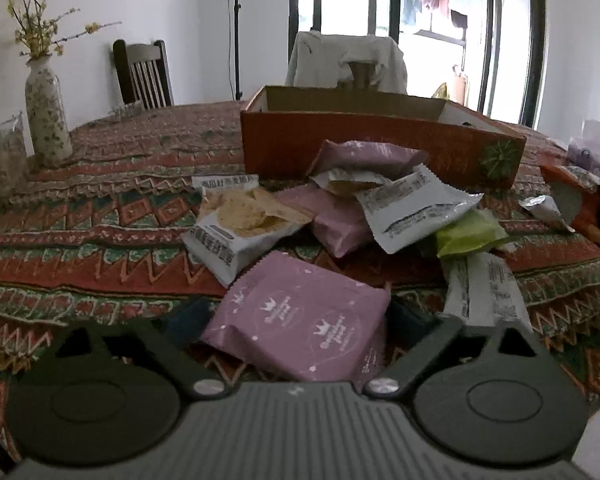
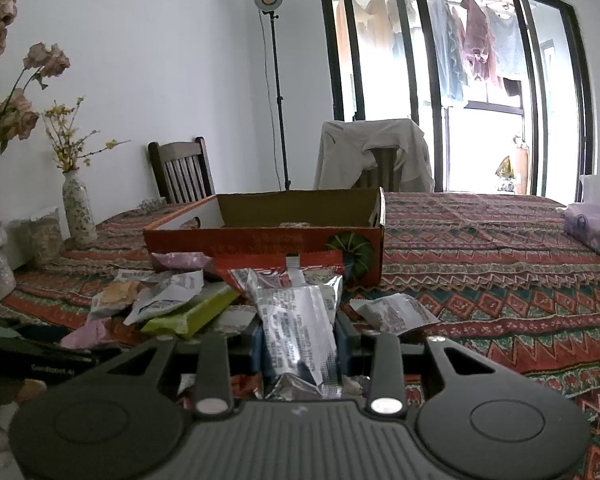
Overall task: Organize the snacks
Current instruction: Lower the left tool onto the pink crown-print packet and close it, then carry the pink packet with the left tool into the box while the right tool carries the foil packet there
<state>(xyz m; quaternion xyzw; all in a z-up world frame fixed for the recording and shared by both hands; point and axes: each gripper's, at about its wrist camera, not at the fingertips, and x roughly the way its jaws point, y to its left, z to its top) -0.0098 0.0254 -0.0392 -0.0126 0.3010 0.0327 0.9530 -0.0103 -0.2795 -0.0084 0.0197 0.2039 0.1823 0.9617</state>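
Observation:
An open orange cardboard box (image 1: 379, 148) stands on the patterned tablecloth; it also shows in the right wrist view (image 2: 260, 240). In front of it lies a heap of snack packets: pink ones (image 1: 339, 224), a white cracker packet (image 1: 240, 224), a white packet (image 1: 415, 208) and a green one (image 1: 467, 236). My left gripper (image 1: 300, 320) is open, its jaws on either side of a pink packet (image 1: 300, 316). My right gripper (image 2: 300, 340) is shut on a silver packet (image 2: 296, 320), held above the table before the box.
A floral vase (image 1: 46, 120) and a jar (image 1: 0, 164) stand at the table's left. A lilac bag (image 2: 591, 220) sits far right. A white packet (image 2: 395, 312) lies right of the gripper. Chairs (image 2: 184, 172) stand behind the table.

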